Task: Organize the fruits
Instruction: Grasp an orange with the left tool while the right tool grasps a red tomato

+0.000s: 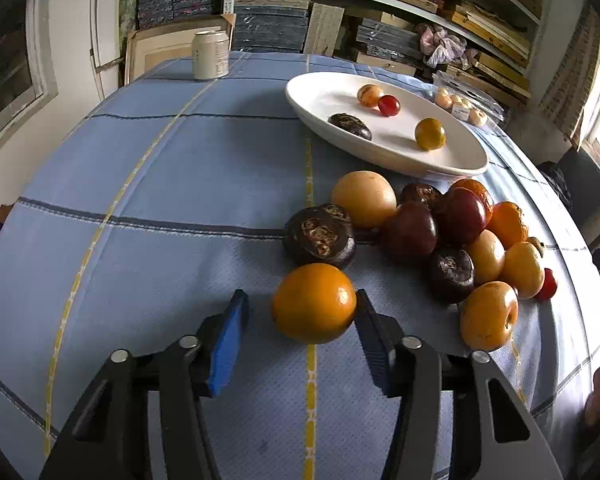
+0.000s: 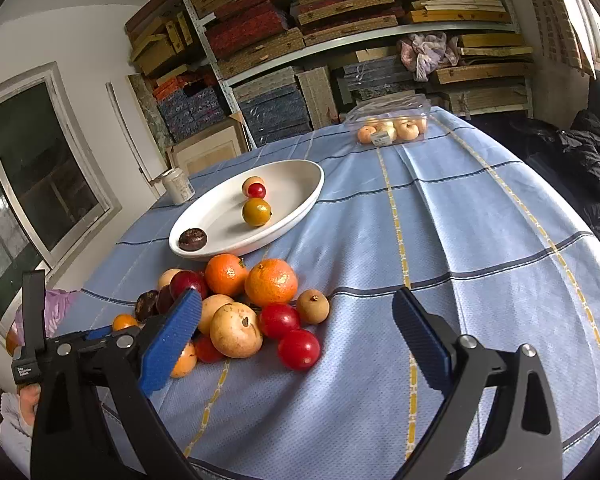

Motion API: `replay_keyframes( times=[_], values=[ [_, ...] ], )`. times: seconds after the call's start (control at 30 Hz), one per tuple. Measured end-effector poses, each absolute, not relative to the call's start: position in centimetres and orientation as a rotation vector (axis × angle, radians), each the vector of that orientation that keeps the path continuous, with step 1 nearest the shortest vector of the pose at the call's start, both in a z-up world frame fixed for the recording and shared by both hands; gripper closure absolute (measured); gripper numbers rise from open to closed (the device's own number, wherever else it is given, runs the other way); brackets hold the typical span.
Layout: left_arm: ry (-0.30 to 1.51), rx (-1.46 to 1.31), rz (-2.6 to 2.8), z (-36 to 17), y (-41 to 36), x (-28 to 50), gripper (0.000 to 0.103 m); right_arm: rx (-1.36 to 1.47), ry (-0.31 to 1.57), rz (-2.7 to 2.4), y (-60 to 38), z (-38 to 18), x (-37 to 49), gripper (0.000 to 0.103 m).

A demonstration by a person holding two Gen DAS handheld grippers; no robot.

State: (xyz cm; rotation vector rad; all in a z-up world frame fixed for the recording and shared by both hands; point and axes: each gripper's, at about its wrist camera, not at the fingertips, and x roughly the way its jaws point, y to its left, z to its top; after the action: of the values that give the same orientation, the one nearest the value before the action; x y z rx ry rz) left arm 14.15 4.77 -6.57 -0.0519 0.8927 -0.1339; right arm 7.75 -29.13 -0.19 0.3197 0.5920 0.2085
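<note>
A pile of fruit (image 1: 428,232) lies on the blue tablecloth, also in the right wrist view (image 2: 236,312). A white oval dish (image 1: 328,92) holds several small fruits; it also shows in the right wrist view (image 2: 300,184). My left gripper (image 1: 300,312) is open around an orange fruit (image 1: 314,302) on the cloth: the right pad touches it, the left pad stands apart. My right gripper (image 2: 296,316) is open and empty, above the cloth just right of the pile, near a red tomato (image 2: 299,349).
A pale can (image 1: 210,54) stands at the table's far edge, also in the right wrist view (image 2: 179,186). A clear plastic box of small fruit (image 2: 392,124) sits at the far side. Shelves of stacked boards stand behind the table.
</note>
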Motion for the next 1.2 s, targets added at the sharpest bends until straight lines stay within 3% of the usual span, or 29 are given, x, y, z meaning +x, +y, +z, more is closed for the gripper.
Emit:
replay_keyframes(
  times=[0.2, 0.3, 0.5, 0.53, 0.6, 0.67, 0.87, 0.97, 1.13, 1.2],
  values=[
    [0.883, -0.052, -0.145, -6.5, 4.5, 14.6, 0.054, 0.305, 0.598, 0.206, -28.8, -0.2, 7.8, 0.009],
    [0.885, -0.052, -0.149, -6.6, 4.5, 14.7, 0.063, 0.282, 0.608, 0.213, -28.4, -0.4, 7.9, 0.009],
    [0.881, -0.048, -0.149, -6.5, 4.5, 14.6, 0.064, 0.17, 0.632, 0.217, -26.4, -0.7, 7.8, 0.009],
    [0.88, -0.053, -0.149, -6.5, 4.6, 14.5, 0.064, 0.143, 0.638, 0.211, -26.0, -0.9, 7.8, 0.012],
    [0.875, -0.061, -0.152, -6.4, 4.8, 14.3, 0.064, 0.116, 0.655, 0.201, -25.5, -1.2, 8.1, 0.03],
    [0.871, -0.064, -0.151, -6.4, 4.9, 14.2, 0.063, 0.112, 0.685, 0.209, -25.4, -1.6, 8.6, 0.039],
    [0.871, -0.071, -0.16, -6.3, 5.0, 14.1, 0.063, 0.153, 0.733, 0.208, -26.2, -2.4, 8.8, 0.041],
    [0.872, -0.065, -0.166, -6.4, 4.9, 14.1, 0.063, 0.183, 0.783, 0.21, -26.6, -3.2, 9.6, 0.058],
    [0.871, -0.063, -0.169, -6.3, 4.8, 14.1, 0.063, 0.15, 0.815, 0.218, -25.8, -3.6, 10.0, 0.061],
    [0.873, -0.061, -0.17, -6.3, 4.8, 14.1, 0.063, 0.141, 0.828, 0.216, -25.6, -3.7, 10.2, 0.067]
  ],
)
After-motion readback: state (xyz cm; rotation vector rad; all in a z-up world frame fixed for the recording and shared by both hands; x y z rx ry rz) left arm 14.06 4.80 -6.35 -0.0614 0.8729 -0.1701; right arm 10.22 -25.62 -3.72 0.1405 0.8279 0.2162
